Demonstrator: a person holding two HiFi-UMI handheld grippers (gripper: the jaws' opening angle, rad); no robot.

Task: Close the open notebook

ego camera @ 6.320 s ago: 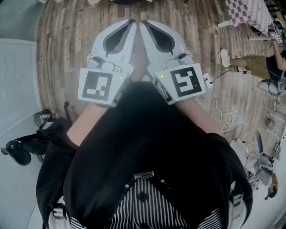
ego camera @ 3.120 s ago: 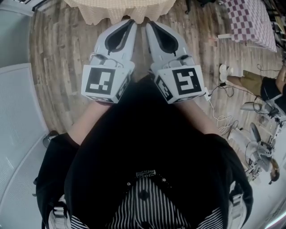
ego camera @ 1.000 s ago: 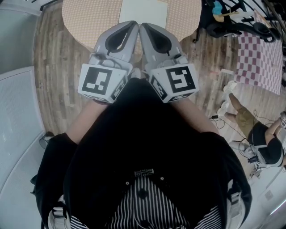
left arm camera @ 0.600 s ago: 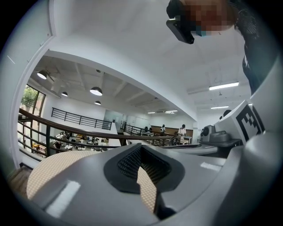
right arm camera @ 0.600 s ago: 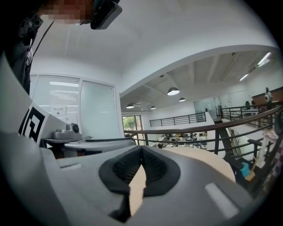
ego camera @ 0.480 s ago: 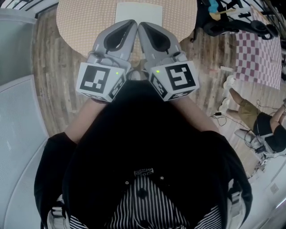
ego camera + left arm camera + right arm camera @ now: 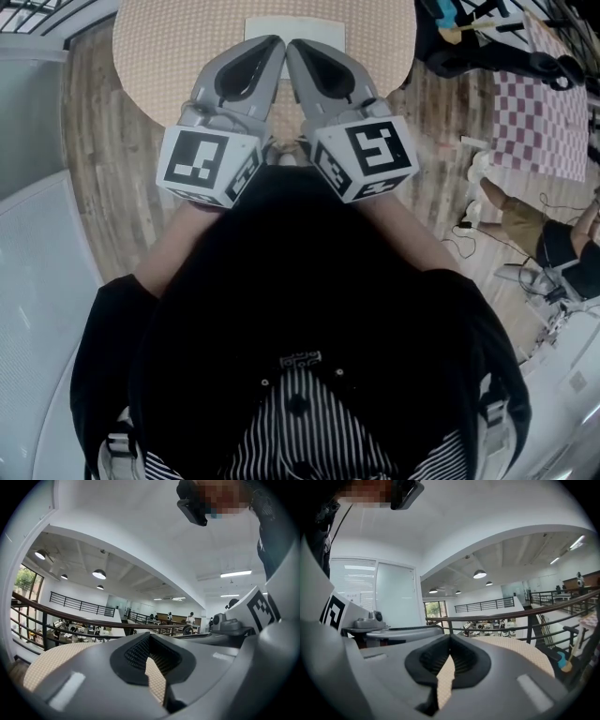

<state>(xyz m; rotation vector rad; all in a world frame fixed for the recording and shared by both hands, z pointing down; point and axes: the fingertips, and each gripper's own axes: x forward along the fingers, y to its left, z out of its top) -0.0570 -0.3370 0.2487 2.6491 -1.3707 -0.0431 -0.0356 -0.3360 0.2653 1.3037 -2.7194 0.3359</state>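
A round table (image 7: 169,56) with a beige checked cloth fills the top of the head view. On it lies the white notebook (image 7: 295,26), its near part hidden behind my gripper tips; I cannot tell whether it lies open. My left gripper (image 7: 275,42) and right gripper (image 7: 293,45) are held side by side, pointing forward over the table's near edge, tips almost touching each other. Both are shut with nothing between the jaws. The left gripper view shows the left gripper (image 7: 149,636) with its jaws met over the beige cloth, and the right gripper view shows the same for the right gripper (image 7: 450,637).
Wooden floor (image 7: 94,187) surrounds the table. A white panel (image 7: 37,300) stands at the left. At the right are a pink checked cloth (image 7: 553,112), dark clutter (image 7: 469,42) and a seated person (image 7: 544,239) with cables nearby. A dark railing (image 7: 70,616) runs behind the table.
The table and notebook have slid down toward me in the head view, and both grippers now reach over the table's near edge. Both stay shut and side by side.
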